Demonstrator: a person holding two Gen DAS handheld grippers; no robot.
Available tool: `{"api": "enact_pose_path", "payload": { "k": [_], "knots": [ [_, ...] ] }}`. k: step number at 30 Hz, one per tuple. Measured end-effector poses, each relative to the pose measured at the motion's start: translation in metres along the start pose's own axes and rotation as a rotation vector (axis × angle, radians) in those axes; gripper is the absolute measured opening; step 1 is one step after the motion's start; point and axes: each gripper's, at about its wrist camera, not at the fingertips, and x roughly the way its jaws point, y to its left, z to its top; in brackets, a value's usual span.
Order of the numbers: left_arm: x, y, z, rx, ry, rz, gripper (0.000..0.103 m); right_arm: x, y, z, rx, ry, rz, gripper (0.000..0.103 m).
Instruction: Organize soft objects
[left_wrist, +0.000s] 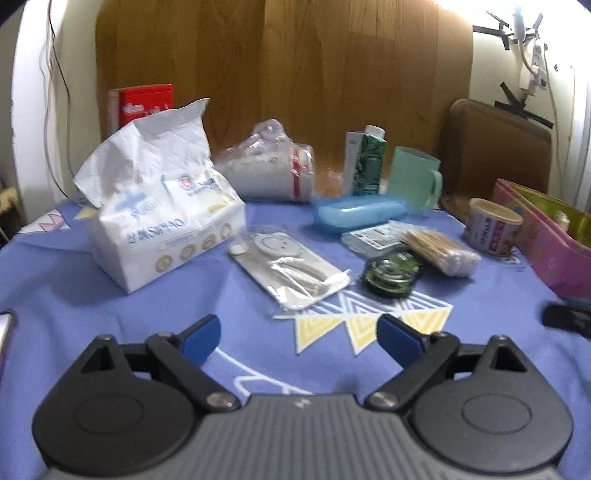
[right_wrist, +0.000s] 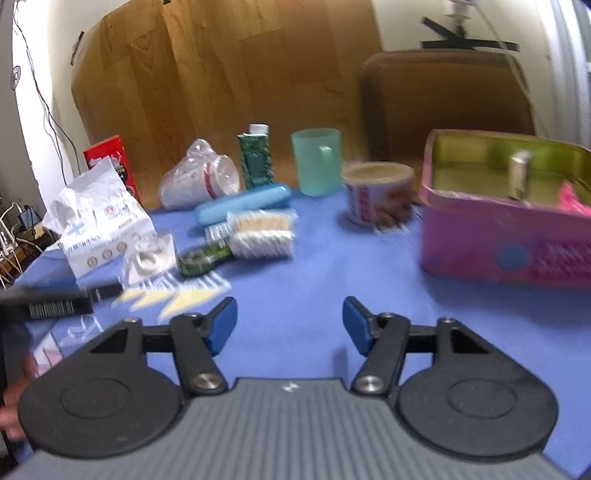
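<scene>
Both tools hang over the worktop with fingers apart, nothing picked yet

The left tool (left_wrist: 299, 332) faces the tissue pack (left_wrist: 166, 225) and a flat plastic pouch (left_wrist: 291, 269), probably lining up a first grab. The right tool (right_wrist: 290, 325), equally empty, sits above bare blue cloth (right_wrist: 332, 258) near the open pink tin (right_wrist: 498, 236), likely where soft things go. The cotton swab bundle (right_wrist: 262, 232) lies mid-worktop, beside a blue case (right_wrist: 243, 206).
</scene>
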Motion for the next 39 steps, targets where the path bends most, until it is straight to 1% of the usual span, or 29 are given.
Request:
{"api": "enact_pose_path", "payload": {
  "k": [2, 3, 4, 5, 7, 10, 11, 12, 13, 14, 16, 18, 22, 25, 26, 27, 28, 29, 30, 31, 32, 33, 34, 35, 36, 37, 38, 39],
  "knots": [
    [-0.003, -0.003, -0.001, 0.014, -0.034, 0.004, 0.096, 0.014, 0.008, 0.011, -0.029, -0.004, 0.021, 0.076],
    [-0.004, -0.005, -0.002, 0.025, -0.04, 0.004, 0.096, 0.023, 0.013, 0.017, -0.054, -0.012, 0.029, 0.084],
    [-0.005, -0.008, -0.002, 0.039, -0.052, 0.009, 0.096, 0.029, 0.017, 0.021, -0.072, -0.023, 0.033, 0.089],
    [-0.006, -0.009, -0.003, 0.048, -0.061, 0.014, 0.096, 0.038, 0.021, 0.026, -0.087, -0.038, 0.028, 0.09],
    [-0.007, -0.011, -0.004, 0.06, -0.071, 0.019, 0.096, 0.056, 0.025, 0.036, -0.096, -0.036, 0.022, 0.09],
    [-0.003, -0.007, -0.002, 0.043, -0.058, 0.003, 0.096, 0.091, 0.024, 0.049, -0.08, 0.019, 0.035, 0.09],
    [-0.001, -0.005, -0.001, 0.028, -0.049, -0.001, 0.096, 0.101, 0.023, 0.05, -0.082, 0.04, 0.024, 0.089],
    [0.0, -0.001, 0.0, 0.01, -0.041, -0.005, 0.096, 0.11, 0.022, 0.049, -0.088, 0.071, 0.011, 0.079],
    [0.001, 0.002, 0.001, -0.01, -0.034, -0.012, 0.096, 0.119, 0.02, 0.048, -0.09, 0.123, 0.014, 0.057],
    [0.002, 0.005, 0.0, -0.023, -0.031, -0.016, 0.096, 0.119, 0.015, 0.044, -0.077, 0.137, 0.032, 0.056],
    [0.003, 0.007, 0.001, -0.04, -0.026, -0.025, 0.096, 0.104, 0.011, 0.039, -0.069, 0.13, 0.052, 0.055],
    [0.004, 0.007, 0.001, -0.036, -0.022, -0.027, 0.096, 0.081, 0.006, 0.027, -0.07, 0.127, 0.077, 0.055],
    [0.004, 0.003, 0.0, -0.016, -0.022, -0.026, 0.096, 0.018, -0.006, -0.007, -0.117, 0.1, 0.095, 0.056],
    [0.003, -0.001, 0.0, 0.01, -0.019, -0.049, 0.096, -0.019, -0.009, -0.03, -0.169, 0.077, 0.068, 0.057],
    [0.003, -0.004, 0.0, 0.027, -0.012, -0.06, 0.096, -0.024, -0.011, -0.035, -0.178, 0.067, 0.055, 0.059],
    [0.003, -0.008, 0.001, 0.047, -0.005, -0.075, 0.095, -0.033, -0.012, -0.041, -0.178, 0.061, 0.045, 0.064],
    [0.002, -0.013, 0.001, 0.062, 0.001, -0.099, 0.094, -0.036, -0.015, -0.042, -0.168, 0.059, 0.041, 0.073],
    [0.002, -0.018, 0.002, 0.053, 0.015, -0.144, 0.093, -0.04, -0.018, -0.044, -0.157, 0.055, 0.044, 0.077],
    [0.001, -0.022, 0.003, 0.025, 0.042, -0.214, 0.092, -0.041, -0.021, -0.045, -0.146, 0.052, 0.047, 0.08],
    [0.001, -0.03, 0.005, -0.013, 0.08, -0.308, 0.09, -0.04, -0.023, -0.045, -0.136, 0.054, 0.047, 0.08],
    [0.0, -0.037, 0.006, -0.035, 0.108, -0.377, 0.088, -0.04, -0.024, -0.045, -0.128, 0.057, 0.048, 0.08],
    [-0.001, -0.046, 0.007, -0.043, 0.129, -0.426, 0.085, -0.031, -0.021, -0.04, -0.128, 0.059, 0.048, 0.079],
    [-0.001, -0.056, 0.008, -0.044, 0.149, -0.467, 0.084, -0.03, -0.02, -0.039, -0.136, 0.063, 0.054, 0.078],
    [0.001, -0.066, 0.009, -0.04, 0.172, -0.497, 0.08, -0.028, -0.018, -0.038, -0.146, 0.07, 0.063, 0.074],
    [0.004, -0.076, 0.01, -0.038, 0.202, -0.527, 0.075, -0.027, -0.016, -0.038, -0.158, 0.074, 0.076, 0.06],
    [0.01, -0.086, 0.009, -0.038, 0.243, -0.559, 0.07, -0.028, -0.015, -0.039, -0.169, 0.07, 0.08, 0.058],
    [0.017, -0.094, 0.008, -0.04, 0.283, -0.585, 0.06, -0.028, -0.014, -0.039, -0.173, 0.067, 0.089, 0.055],
    [0.022, -0.102, 0.006, -0.043, 0.311, -0.603, 0.057, -0.029, -0.015, -0.04, -0.17, 0.064, 0.1, 0.052]
  ]
}}
